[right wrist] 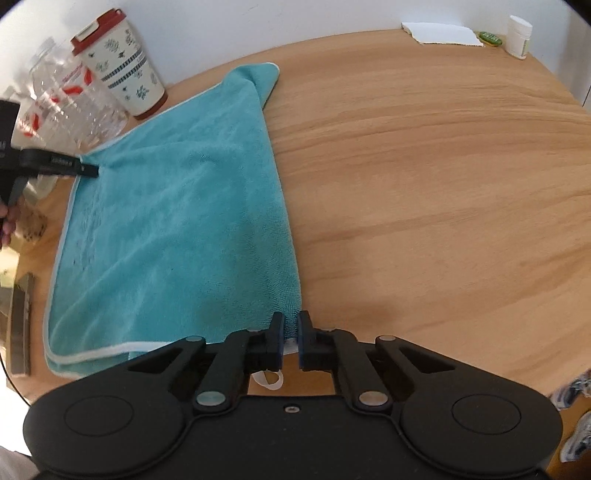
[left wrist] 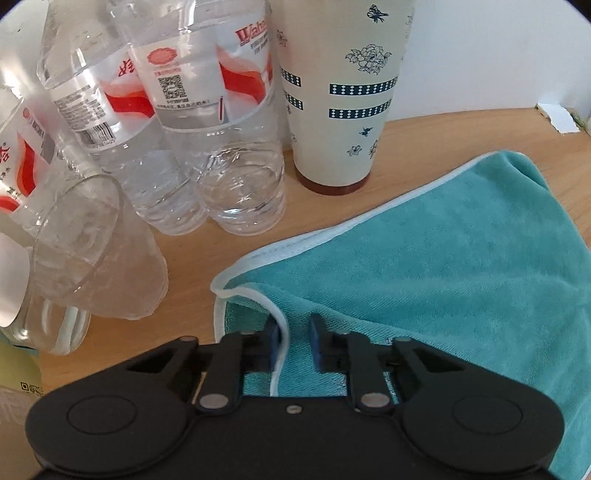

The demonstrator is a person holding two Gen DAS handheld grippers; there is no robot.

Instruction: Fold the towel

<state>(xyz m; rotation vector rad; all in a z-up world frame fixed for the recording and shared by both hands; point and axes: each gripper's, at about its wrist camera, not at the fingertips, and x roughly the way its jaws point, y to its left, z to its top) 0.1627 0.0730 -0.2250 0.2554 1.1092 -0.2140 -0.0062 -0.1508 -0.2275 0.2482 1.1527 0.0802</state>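
A teal towel (left wrist: 443,258) with a white hem lies folded double on the wooden table (right wrist: 443,184). In the right wrist view the towel (right wrist: 177,221) stretches from the cups at the back to the near edge. My left gripper (left wrist: 294,339) sits over the towel's far left corner, fingers apart, with the white hem running between the blue pads. From the right wrist view the left gripper (right wrist: 88,170) shows side-on, held by a hand. My right gripper (right wrist: 291,332) is shut on the towel's near right corner, and a white loop tag (right wrist: 271,380) hangs below it.
Clear water bottles (left wrist: 229,147), a flowered paper cup (left wrist: 340,92) and a tipped plastic cup (left wrist: 96,258) crowd the table just left of the towel. White paper (right wrist: 439,37) and a small white jar (right wrist: 519,35) sit far back right. A dark strip (right wrist: 20,325) lies at the left edge.
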